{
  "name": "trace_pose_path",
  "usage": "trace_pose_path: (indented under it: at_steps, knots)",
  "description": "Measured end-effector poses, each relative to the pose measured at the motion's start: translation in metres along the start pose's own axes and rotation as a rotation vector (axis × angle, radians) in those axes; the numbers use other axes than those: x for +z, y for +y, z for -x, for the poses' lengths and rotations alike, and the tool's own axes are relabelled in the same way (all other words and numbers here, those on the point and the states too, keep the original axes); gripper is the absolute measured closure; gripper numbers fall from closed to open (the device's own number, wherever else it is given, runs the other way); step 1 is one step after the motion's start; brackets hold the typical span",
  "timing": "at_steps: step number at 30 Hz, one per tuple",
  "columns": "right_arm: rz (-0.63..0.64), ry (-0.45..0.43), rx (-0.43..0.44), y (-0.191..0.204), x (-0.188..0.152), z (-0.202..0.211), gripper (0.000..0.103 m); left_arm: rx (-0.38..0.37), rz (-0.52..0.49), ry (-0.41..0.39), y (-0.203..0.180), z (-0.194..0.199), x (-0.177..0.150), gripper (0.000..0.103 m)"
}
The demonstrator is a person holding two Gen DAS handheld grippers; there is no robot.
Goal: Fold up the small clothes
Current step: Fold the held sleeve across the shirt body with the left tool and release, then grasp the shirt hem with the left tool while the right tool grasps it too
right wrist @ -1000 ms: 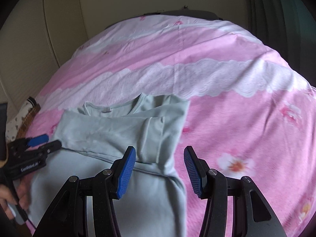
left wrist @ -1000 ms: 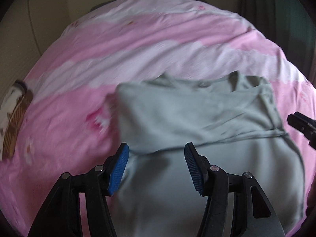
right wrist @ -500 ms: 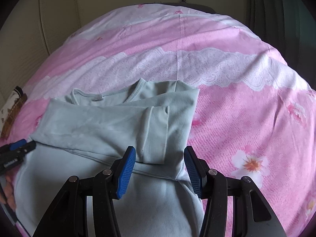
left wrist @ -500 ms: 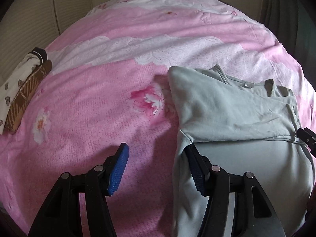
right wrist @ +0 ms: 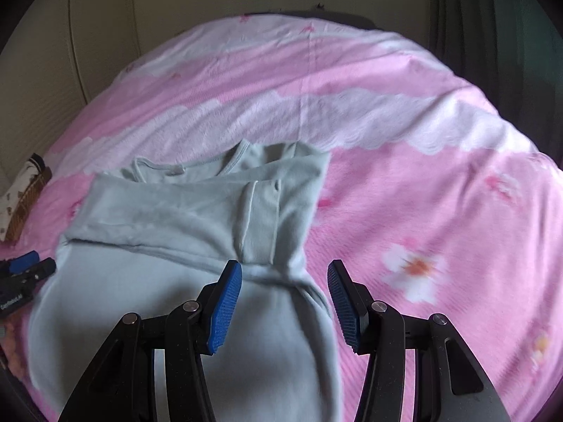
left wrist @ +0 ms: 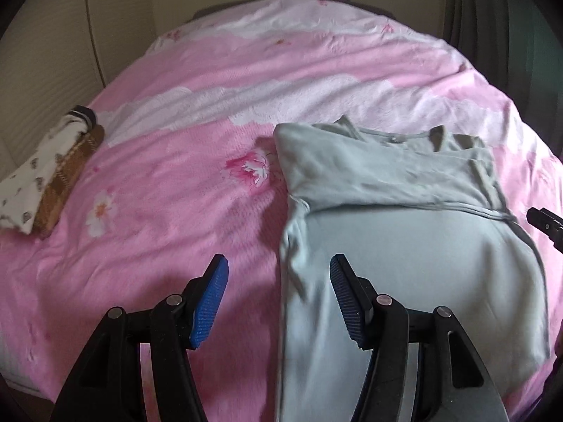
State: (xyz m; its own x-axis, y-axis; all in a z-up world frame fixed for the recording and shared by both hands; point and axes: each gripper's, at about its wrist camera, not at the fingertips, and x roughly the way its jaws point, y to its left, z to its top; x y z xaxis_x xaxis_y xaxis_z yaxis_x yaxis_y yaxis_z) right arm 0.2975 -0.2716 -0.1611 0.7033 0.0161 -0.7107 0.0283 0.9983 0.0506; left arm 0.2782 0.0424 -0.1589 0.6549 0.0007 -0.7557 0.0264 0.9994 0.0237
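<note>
Looking down my left gripper [left wrist: 279, 299], its blue pads stand apart and empty above the near left edge of the pale grey-green long-sleeved top [left wrist: 404, 246], which lies on the pink flowered bedspread [left wrist: 158, 211]. My right gripper [right wrist: 284, 302] gapes likewise, bare, over the opposite edge. I judge one risk: pinching a single layer would drag the crossed sleeves loose. Farther off, only the left view shows the folded brown-and-white patterned clothes [left wrist: 52, 183] whole.
</note>
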Motion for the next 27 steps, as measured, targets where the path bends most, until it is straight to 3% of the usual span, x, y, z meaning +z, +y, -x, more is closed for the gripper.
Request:
trace_pose_path:
  at_steps: [7,13,19,27]
  knots:
    - [-0.066,-0.054,0.008,-0.009,-0.041,0.070,0.051,0.046,-0.007,-0.048,-0.009,0.060,-0.053,0.044]
    - [-0.053,-0.078,-0.014,-0.008,-0.084,0.108,0.051,0.052,0.032,-0.011,-0.003,0.074,-0.101,0.044]
    - [-0.045,-0.063,-0.054,-0.015,-0.115,0.119,0.051,0.027,0.054,0.004,-0.001,0.073,-0.124,0.044]
    - [-0.066,-0.029,-0.082,-0.023,-0.141,0.109,0.051,0.011,0.119,-0.002,0.004,0.065,-0.129,0.047]
